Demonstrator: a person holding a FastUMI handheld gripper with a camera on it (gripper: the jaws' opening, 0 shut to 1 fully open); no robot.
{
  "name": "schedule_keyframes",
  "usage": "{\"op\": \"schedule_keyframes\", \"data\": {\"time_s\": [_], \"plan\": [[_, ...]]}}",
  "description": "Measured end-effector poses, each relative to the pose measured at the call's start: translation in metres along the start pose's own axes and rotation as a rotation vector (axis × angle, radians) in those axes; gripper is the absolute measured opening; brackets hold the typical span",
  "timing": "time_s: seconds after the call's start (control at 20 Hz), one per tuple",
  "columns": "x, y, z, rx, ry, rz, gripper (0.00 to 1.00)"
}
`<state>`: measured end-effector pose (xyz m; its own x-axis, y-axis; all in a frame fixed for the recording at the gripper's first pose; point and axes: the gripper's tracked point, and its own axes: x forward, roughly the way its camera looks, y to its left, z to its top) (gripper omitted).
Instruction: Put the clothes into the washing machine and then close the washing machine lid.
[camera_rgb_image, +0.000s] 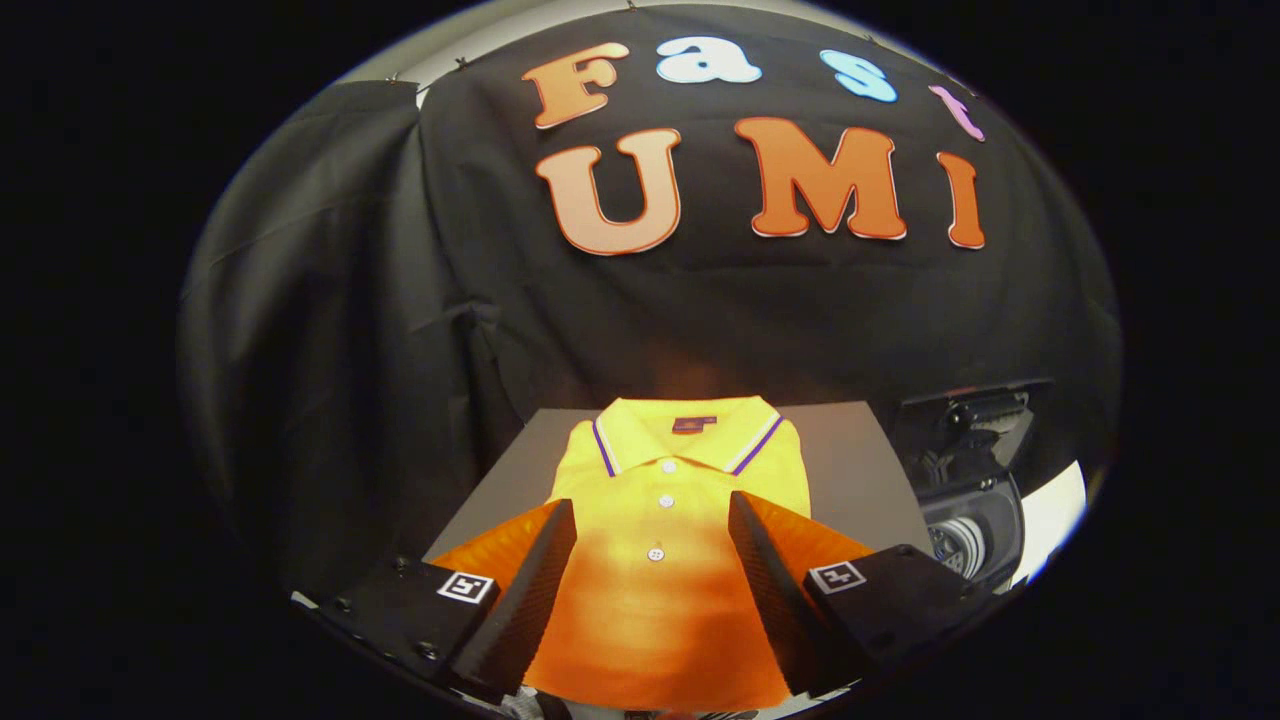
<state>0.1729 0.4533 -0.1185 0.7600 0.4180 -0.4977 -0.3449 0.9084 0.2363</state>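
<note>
A folded yellow polo shirt (668, 478) with a striped collar and white buttons lies flat on a grey board (860, 470). My gripper (652, 520) hovers over the shirt's lower half, open, its two fingers spread wide to either side of the button line. Nothing is held between them. To the right of the board stands the washing machine (975, 505), its dark lid raised and part of its drum opening showing.
Black cloth walls close in behind the board and on the left. A white surface (1050, 520) shows beyond the washing machine on the right.
</note>
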Motion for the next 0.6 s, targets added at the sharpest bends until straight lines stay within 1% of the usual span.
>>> {"op": "schedule_keyframes", "data": {"time_s": [0.1,0.3,0.35,0.5,0.6], "plan": [[0.01,0.002,-0.008,0.006,0.014,-0.01,0.99],[0.024,0.0,-0.043,-0.012,0.082,-0.046,0.99],[0.027,0.0,-0.036,-0.008,0.053,-0.048,0.99],[0.027,0.001,-0.039,-0.025,0.075,-0.034,0.97],[0.026,0.0,-0.042,-0.057,0.092,-0.021,0.94]]}}
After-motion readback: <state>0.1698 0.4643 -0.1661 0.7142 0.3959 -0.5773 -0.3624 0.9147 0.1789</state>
